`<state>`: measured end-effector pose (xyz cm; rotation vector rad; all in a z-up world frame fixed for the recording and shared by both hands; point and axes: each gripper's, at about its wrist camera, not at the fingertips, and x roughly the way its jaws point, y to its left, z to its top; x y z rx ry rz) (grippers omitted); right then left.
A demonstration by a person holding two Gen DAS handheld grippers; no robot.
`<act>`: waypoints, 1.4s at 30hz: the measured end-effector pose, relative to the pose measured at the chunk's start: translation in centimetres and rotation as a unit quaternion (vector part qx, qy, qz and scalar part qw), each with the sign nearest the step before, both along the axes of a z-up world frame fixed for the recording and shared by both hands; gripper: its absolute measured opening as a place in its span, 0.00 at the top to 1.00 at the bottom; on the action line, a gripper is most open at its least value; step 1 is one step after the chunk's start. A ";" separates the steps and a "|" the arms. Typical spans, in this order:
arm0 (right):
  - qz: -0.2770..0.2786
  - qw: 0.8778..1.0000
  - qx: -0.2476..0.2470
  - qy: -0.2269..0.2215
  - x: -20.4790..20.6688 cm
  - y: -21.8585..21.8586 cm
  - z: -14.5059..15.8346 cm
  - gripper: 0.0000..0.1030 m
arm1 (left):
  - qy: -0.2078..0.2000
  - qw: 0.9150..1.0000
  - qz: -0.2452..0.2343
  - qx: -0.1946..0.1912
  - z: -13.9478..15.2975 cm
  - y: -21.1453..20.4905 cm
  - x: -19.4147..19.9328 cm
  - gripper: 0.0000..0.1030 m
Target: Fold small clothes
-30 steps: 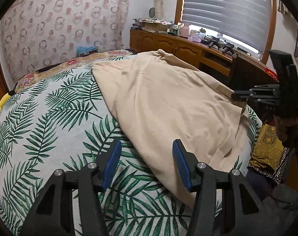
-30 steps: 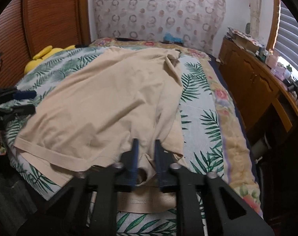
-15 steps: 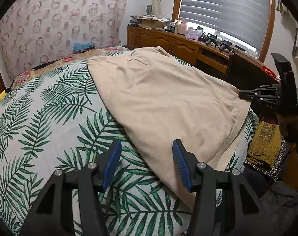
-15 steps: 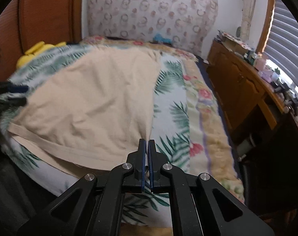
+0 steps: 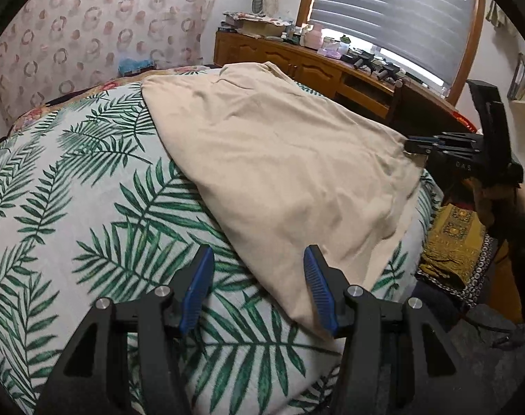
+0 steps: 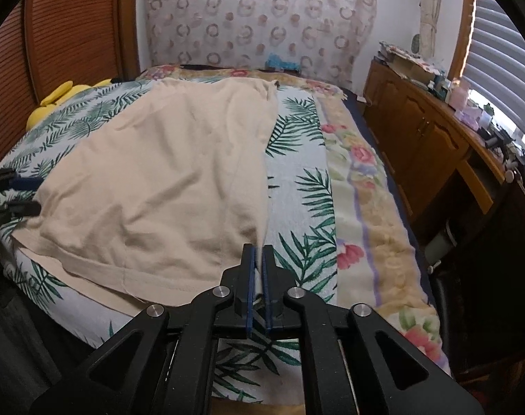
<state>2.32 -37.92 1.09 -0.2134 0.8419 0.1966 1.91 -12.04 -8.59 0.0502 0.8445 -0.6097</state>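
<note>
From the left wrist, the left hand-held gripper [image 5: 259, 278] is hovering with jaws apart over the beige garment's [image 5: 290, 159] near edge — bare leaf-print bed [image 5: 72, 186] lying open to its left. From the right wrist, the right hand-held gripper [image 6: 259, 276] is clamping the garment's right edge, the bed's floral border [image 6: 366, 186] lying clear beside it.

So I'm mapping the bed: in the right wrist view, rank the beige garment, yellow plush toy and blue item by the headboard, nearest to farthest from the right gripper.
1. Beige garment, clamped in the right gripper.
2. Yellow plush toy, far left.
3. Blue item, at the bed's far end.
</note>
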 end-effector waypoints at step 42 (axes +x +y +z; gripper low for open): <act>0.092 0.996 0.001 0.004 -0.5 5.9 -2.2 0.35 | -0.065 0.995 -0.021 -0.079 9.2 -1.7 5.6 0.98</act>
